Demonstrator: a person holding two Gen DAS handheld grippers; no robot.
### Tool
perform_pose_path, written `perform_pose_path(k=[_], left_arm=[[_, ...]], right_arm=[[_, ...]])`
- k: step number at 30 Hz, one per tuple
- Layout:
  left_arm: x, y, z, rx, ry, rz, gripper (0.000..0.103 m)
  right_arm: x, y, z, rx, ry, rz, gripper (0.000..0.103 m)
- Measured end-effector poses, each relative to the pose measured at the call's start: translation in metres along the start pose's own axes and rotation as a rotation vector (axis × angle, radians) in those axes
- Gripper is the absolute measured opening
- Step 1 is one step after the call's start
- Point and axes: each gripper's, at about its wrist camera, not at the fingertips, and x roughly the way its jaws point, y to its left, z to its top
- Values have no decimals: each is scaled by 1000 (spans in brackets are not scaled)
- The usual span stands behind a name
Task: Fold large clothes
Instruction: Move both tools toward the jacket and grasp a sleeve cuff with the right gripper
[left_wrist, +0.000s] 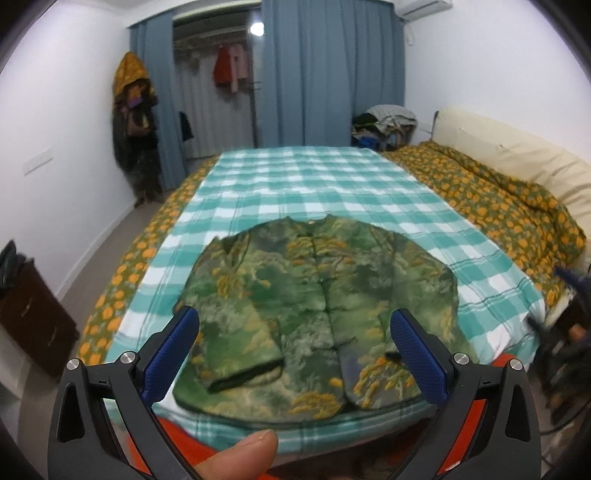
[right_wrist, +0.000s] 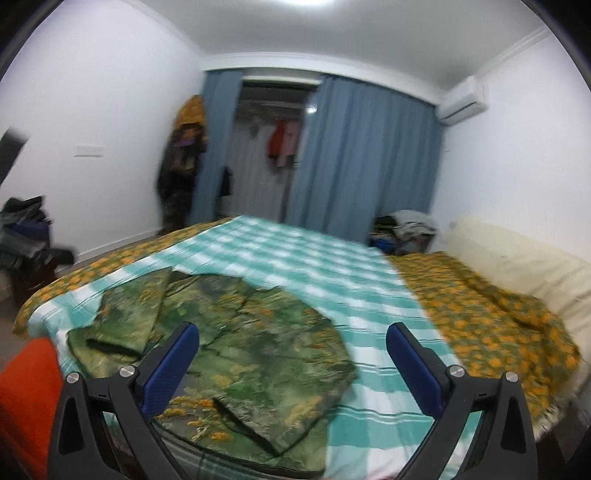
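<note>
Left gripper (left_wrist: 293, 328): fingers wide, empty.
Right gripper (right_wrist: 291, 341): fingers wide, empty.
Risk: padded jacket (left_wrist: 317, 295) likely springs open or slips on the checked sheet (left_wrist: 314, 184).

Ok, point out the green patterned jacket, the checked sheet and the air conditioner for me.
green patterned jacket (left_wrist: 317, 302), left wrist view, on its buttoned front.
checked sheet (left_wrist: 314, 184), left wrist view, on a bare stretch beyond the jacket.
air conditioner (right_wrist: 463, 99), right wrist view, on its white front panel.
</note>
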Motion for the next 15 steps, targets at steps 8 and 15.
perform_pose_path(k=[8,15], left_arm=[[1,4,30,-5,-20,-8,103],[23,29,21,-78,43,-45,103]], right_arm=[[104,34,-66,-145,293,137,103],[177,48,-114,-114,555,208,103]])
